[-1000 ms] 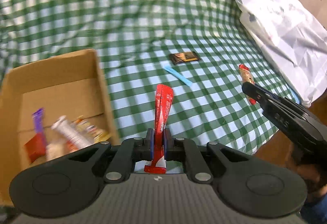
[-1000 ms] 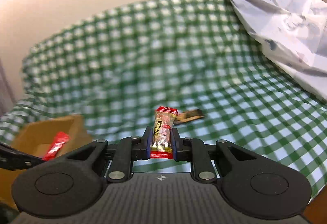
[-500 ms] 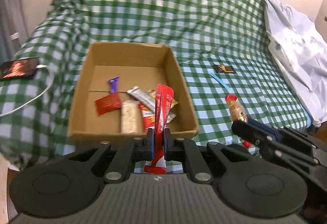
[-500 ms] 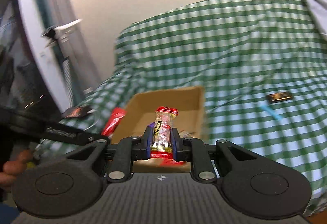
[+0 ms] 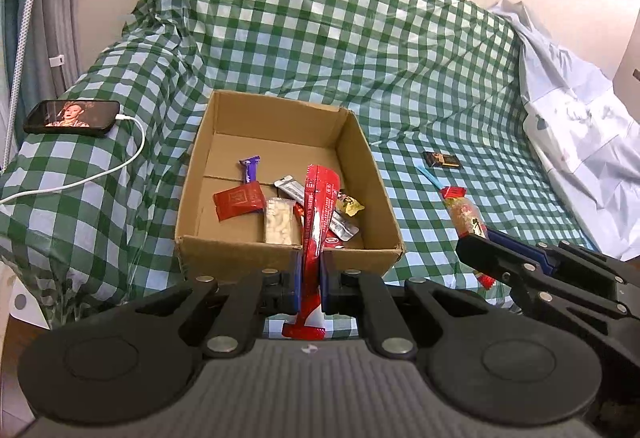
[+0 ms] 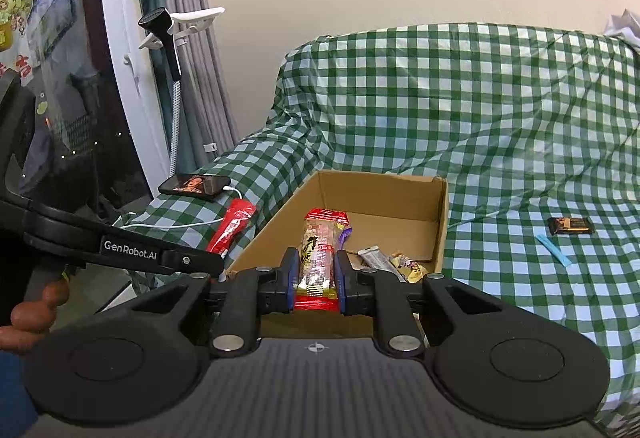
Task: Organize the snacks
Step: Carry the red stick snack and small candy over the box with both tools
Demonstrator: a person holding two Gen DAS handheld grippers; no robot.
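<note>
An open cardboard box [image 5: 384, 198] [image 6: 439, 222] sits on a green checked cloth and holds several snack packets. My left gripper [image 5: 309, 280] is shut on a long red snack packet [image 5: 318, 214], held upright just before the box's near wall; it also shows in the right wrist view [image 6: 232, 224]. My right gripper [image 6: 316, 278] is shut on a clear snack bar with red ends [image 6: 320, 254], held at the box's near right side; it also shows in the left wrist view [image 5: 464, 216]. A dark brown packet [image 5: 442, 160] [image 6: 570, 225] and a blue stick [image 5: 430, 176] [image 6: 554, 256] lie on the cloth right of the box.
A phone [image 5: 72, 116] [image 6: 196, 185] with a white cable lies on the cloth left of the box. A pale crumpled sheet [image 5: 576, 118] lies at the right. A curtain and a phone-holder arm [image 6: 172, 50] stand at the far left.
Both grippers have swung left and drawn back, each still holding its snack. The box has come from the left edge to the centre of both views.
</note>
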